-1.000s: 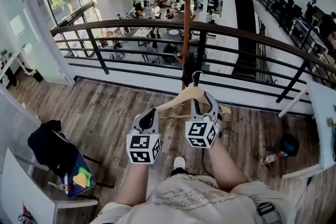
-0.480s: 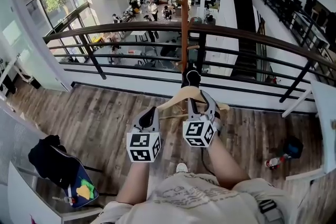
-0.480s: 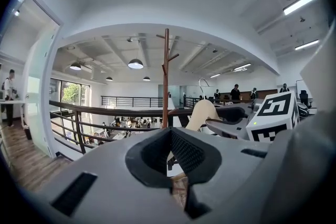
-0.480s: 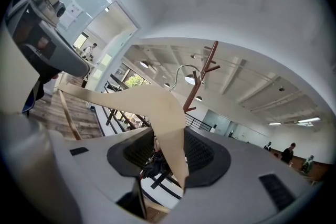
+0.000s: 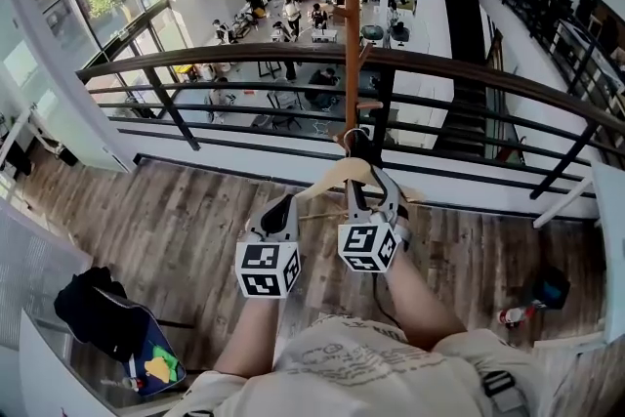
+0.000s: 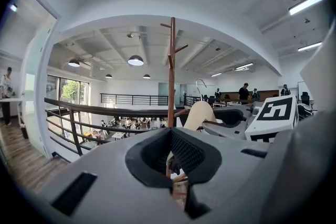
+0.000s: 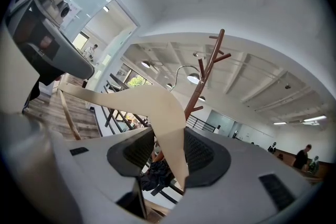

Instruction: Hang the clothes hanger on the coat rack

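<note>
**Wooden hanger held up at the coat rack pole**

At the middle of the head view, the right claw (image 5: 376,183) pinches a pale, smooth wooden clothes hanger (image 5: 335,177) by one sloping arm. In the right gripper view, the flat, cream-coloured wood runs down between the two dark ribbed pads (image 7: 202,150), which press on it from both sides. The hanger's thin, curved metal hook (image 7: 178,72) rises towards the coat rack (image 5: 350,24). The rack is a slim, round, reddish-brown pole with short pegs slanting upward. It stands in the upper middle of the frame, right against a dark metal railing (image 5: 195,59). The hook end is close to the pole, but I cannot tell whether it rests on a peg.

The left claw (image 5: 278,210) hangs just to the left of the hanger, below its other arm. Its pads are slightly apart, with nothing between them. Under both claws lies a floor (image 5: 176,220) of grey-brown wood planks.
</note>
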`<move>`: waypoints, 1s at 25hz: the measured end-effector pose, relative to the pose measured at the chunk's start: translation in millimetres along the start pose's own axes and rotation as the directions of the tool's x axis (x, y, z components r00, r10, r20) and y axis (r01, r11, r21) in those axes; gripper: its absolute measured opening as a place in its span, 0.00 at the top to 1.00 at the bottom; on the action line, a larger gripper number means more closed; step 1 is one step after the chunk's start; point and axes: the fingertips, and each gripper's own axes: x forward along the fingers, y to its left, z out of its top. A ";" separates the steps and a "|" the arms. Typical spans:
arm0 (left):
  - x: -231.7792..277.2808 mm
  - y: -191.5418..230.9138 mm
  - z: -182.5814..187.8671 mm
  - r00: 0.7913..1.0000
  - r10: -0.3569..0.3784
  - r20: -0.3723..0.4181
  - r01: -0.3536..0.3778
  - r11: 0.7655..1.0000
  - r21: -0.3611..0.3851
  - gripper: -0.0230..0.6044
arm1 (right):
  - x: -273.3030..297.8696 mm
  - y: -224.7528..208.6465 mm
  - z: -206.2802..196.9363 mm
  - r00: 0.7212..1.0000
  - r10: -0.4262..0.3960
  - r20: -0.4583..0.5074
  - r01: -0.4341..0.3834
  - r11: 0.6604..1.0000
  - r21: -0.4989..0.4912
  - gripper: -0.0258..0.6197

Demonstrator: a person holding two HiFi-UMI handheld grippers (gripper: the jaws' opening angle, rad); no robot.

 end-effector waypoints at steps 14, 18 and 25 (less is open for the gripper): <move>74.0 40.9 -7.2 0.999 0.011 -0.035 -0.012 0.999 -0.049 0.96 | 85.9 10.4 -13.5 0.999 0.052 -0.014 -0.053 0.999 -0.011 0.69; 85.6 58.6 -12.1 0.999 -0.010 -0.040 0.007 0.999 -0.053 0.96 | 100.9 20.1 -16.5 0.999 0.039 -0.034 -0.039 0.999 -0.004 0.69; 123.5 81.5 -1.1 0.996 -0.090 -0.028 0.089 0.995 -0.039 0.96 | 135.3 25.1 -18.9 0.997 -0.011 -0.073 0.012 1.000 0.017 0.69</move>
